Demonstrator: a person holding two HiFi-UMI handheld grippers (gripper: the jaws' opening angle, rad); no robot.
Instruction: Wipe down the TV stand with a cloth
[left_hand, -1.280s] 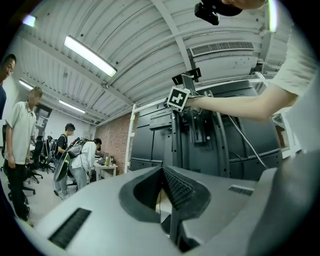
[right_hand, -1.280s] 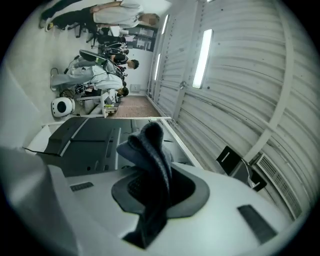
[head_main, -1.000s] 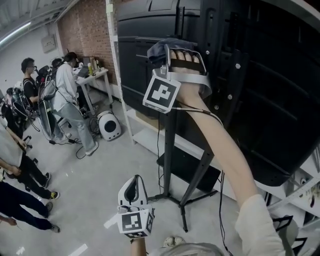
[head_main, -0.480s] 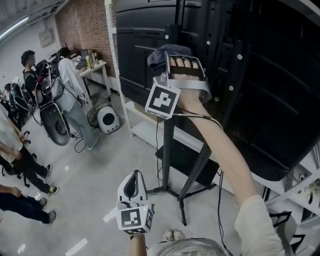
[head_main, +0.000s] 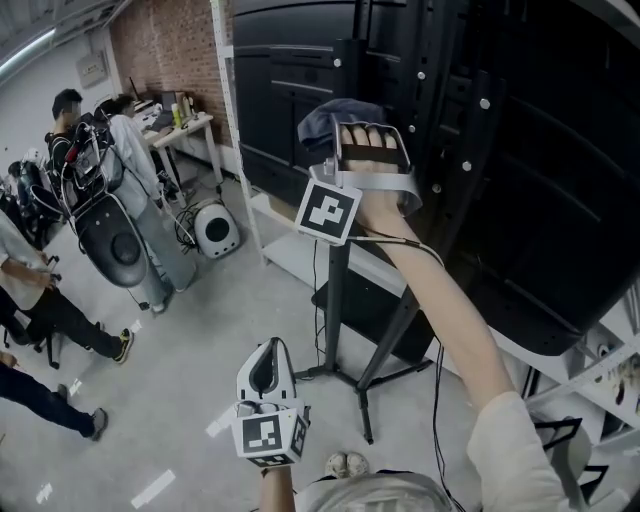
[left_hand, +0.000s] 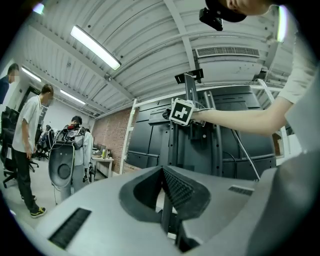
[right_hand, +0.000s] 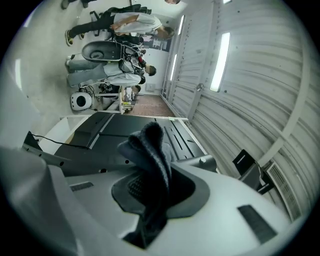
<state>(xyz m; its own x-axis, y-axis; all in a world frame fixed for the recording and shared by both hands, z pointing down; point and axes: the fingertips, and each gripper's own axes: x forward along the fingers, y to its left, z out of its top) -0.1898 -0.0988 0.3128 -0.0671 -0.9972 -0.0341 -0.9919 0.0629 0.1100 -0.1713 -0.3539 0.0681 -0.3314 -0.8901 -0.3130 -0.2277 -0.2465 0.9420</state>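
- Two tools: the left tool (head_main: 265, 368) and the right tool (right_hand: 151, 186).
- One cloth (head_main: 326, 110).
- One TV stand (head_main: 335, 300).
- One table (head_main: 190, 128).
- One round white machine (head_main: 216, 232).
- Four people (head_main: 68, 125) at the left, two of them cut off by the edge.

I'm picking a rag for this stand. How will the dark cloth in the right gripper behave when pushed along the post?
Probably floppy: the cloth folds and bunches in the right gripper, which is shut on it. Its knitted texture looks grippy rather than slippery. It should mould to the post.
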